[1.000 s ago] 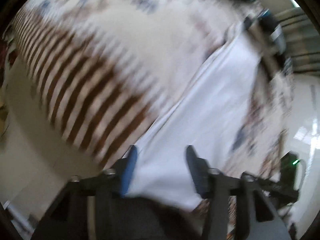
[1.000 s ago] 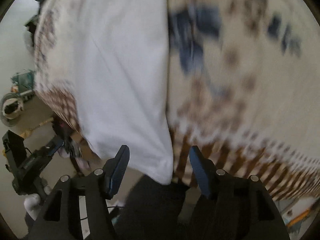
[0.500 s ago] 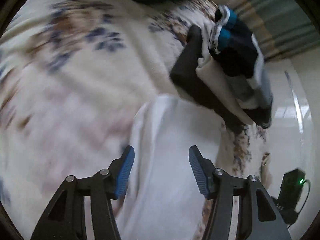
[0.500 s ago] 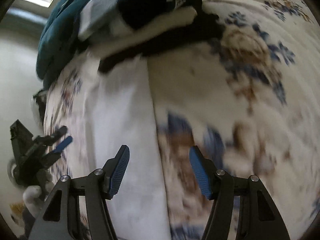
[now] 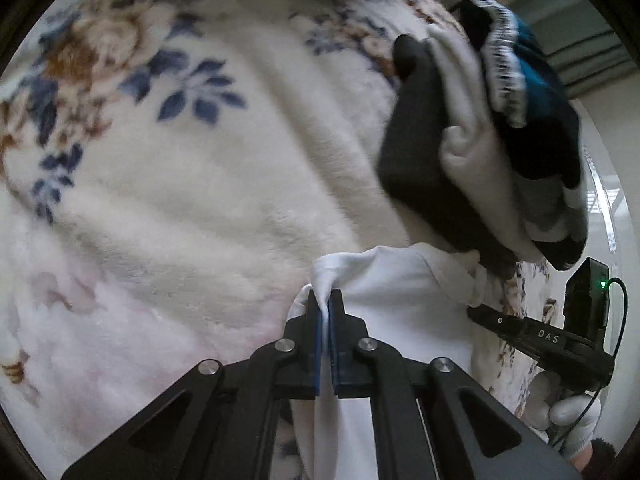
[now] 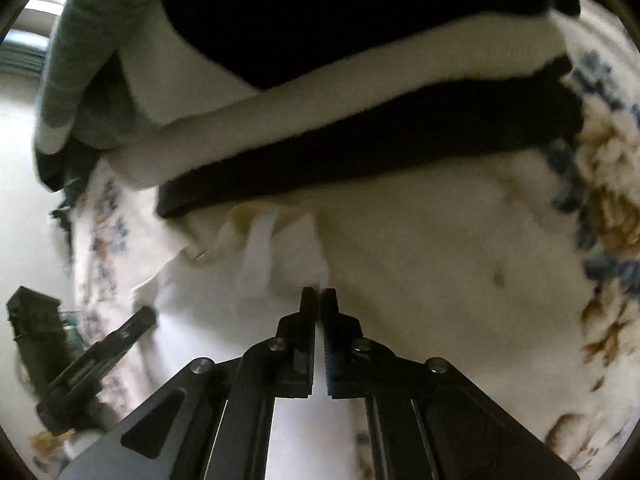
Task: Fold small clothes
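Left gripper point(image 5: 325, 300) jaws clamped on a bunched corner of the white garment point(image 5: 404, 292); right gripper point(image 6: 319, 300) jaws pinched together on its other corner. Garment lies on the floral blanket point(image 5: 180, 200), just below the stack of folded clothes point(image 5: 480, 140) near the blanket's far edge.

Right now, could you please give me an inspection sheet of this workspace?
Surface: floral blanket, fluffy, cream with blue and brown flowers.
Job's things: white garment lying on the blanket, bunched where it is gripped.
Clutter: stack of folded clothes, black, cream and teal layers, just beyond the garment.
Grippers: left gripper shut on a fold of the garment; right gripper has its jaws together at the garment's edge, cloth appears pinched.
Cables: thin black cable looping from the right gripper's body.
Surroundings: bright window; striped curtain.
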A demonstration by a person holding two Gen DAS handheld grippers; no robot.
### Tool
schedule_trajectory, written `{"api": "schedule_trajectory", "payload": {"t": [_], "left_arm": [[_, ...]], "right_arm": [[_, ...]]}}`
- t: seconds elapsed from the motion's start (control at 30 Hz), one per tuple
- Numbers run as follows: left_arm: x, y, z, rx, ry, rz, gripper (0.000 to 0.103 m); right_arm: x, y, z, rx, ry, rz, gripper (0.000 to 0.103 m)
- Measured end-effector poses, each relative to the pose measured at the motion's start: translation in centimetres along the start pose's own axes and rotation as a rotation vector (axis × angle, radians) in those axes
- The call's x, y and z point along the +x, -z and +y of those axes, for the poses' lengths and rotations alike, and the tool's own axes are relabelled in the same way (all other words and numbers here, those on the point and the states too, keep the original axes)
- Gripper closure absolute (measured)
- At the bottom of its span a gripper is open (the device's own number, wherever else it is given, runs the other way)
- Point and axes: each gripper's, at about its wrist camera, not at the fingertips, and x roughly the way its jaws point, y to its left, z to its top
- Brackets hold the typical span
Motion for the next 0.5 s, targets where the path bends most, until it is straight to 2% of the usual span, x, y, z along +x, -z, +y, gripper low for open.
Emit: {"api": "schedule_trajectory", "payload": {"t": [0.03, 0.1, 0.13, 0.17, 0.2, 0.23, 0.3, 0.37, 0.5], "left_arm": [[0.1, -0.1, 0.2, -0.007, 0.020, 0.020, 0.101], [-0.3, -0.5, 0.3, -0.029, 0.073, 0.049, 0.098], [-0.9, -0.6, 0.6, -0.043, 0.107, 0.055, 0.090], [-1.6, -0.6, 0.7, -0.051, 0.144, 0.050, 0.072], [-2.1, -0.5, 1.0, -0.053, 0.172, 0.039, 0.058], [-2.4, -0.3, 1.3, -0.055, 0.169, 0.025, 0.033], [-1.8, 0.0, 2.0, -0.062, 0.169, 0.036, 0.032], [-0.1, 0.3, 2.2, -0.065, 0.158, 0.085, 0.032], [1.1, -0.3, 0.2, -0.001, 0.142, 0.074, 0.032]], "right_arm": [[0.1, -0.1, -0.2, 0.001, 0.025, -0.003, 0.101], [0.1, -0.6, -0.6, 0.020, -0.003, 0.024, 0.100], [0.1, -0.7, -0.6, 0.026, -0.022, 0.039, 0.099], [-0.1, -0.9, -0.8, 0.033, -0.052, 0.057, 0.096], [-0.3, -0.9, -1.0, 0.033, -0.068, 0.065, 0.080], [-0.8, -1.1, -1.1, 0.025, -0.093, 0.071, 0.053], [-1.2, -1.2, -1.2, 0.005, -0.126, 0.076, 0.033], [-0.7, -1.3, -1.0, -0.017, -0.142, 0.106, 0.033], [1.4, -1.8, -1.4, -0.026, -0.169, 0.155, 0.033]]}}
